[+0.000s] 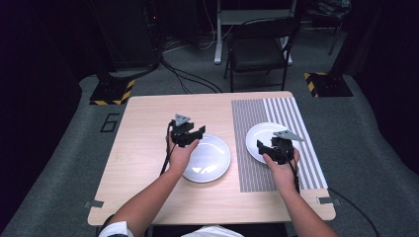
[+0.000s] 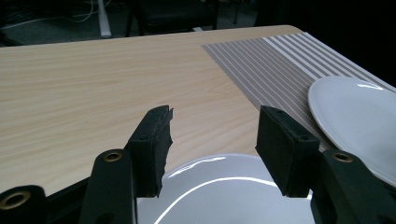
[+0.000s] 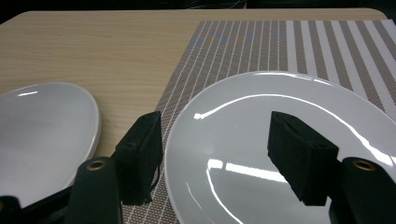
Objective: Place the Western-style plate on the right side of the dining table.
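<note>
Two white plates lie on the wooden table. The left plate rests on bare wood, and the right plate rests on a striped grey placemat. My left gripper hovers at the left plate's far-left rim. Its jaws are open with nothing between them, and the left plate lies just below. My right gripper is over the near edge of the right plate. It is open too, one jaw over the placemat and the other over the right plate.
The right plate shows at the right in the left gripper view, and the left plate at the left in the right gripper view. Beyond the table stand a dark folding chair and floor cables.
</note>
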{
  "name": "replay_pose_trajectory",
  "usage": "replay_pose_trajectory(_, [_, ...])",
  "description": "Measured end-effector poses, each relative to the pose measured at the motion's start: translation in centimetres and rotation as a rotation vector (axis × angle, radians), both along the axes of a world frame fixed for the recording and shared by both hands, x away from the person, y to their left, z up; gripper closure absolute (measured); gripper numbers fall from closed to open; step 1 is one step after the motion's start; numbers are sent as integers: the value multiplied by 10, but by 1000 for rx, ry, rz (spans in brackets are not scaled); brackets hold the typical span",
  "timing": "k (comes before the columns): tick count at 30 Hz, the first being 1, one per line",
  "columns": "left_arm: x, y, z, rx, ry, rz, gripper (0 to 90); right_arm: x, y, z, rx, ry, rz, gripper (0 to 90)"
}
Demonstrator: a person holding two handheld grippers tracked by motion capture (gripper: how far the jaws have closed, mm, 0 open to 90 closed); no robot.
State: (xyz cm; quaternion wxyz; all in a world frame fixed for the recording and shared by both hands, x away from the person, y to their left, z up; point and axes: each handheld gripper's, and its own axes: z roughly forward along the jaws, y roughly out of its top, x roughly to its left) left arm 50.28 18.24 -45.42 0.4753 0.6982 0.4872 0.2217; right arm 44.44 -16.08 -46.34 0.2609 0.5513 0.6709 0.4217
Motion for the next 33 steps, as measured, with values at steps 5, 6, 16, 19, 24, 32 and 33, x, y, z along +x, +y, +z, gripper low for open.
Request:
replay_pose_trajectory(5, [-7, 27, 1, -2, -3, 45, 440, -3, 9, 2, -18, -11, 39, 350])
replay_pose_trajectory(6, [-9, 33, 0, 3, -3, 49, 440, -3, 11, 3, -16, -10, 48, 350])
replay_pose_trajectory(16, [-25, 77, -7, 23, 24, 119, 435, -11, 32, 3, 3, -12, 129, 349])
replay_pose_trajectory(19, [-30, 87, -11, 34, 29, 136, 433, -14, 39, -2, 2, -2, 167, 345])
replay_pose_trajectory(24, [-35, 102, -22, 57, 47, 149, 429, -18, 49, -11, -34, 5, 210, 344])
replay_pose_trajectory(32, [-35, 112, -45, 76, 121, 127, 435, -22, 60, -29, -53, 37, 266, 346])
replay_pose_trajectory(33, [-34, 112, -47, 78, 127, 129, 435, -23, 62, -32, -57, 42, 277, 346])
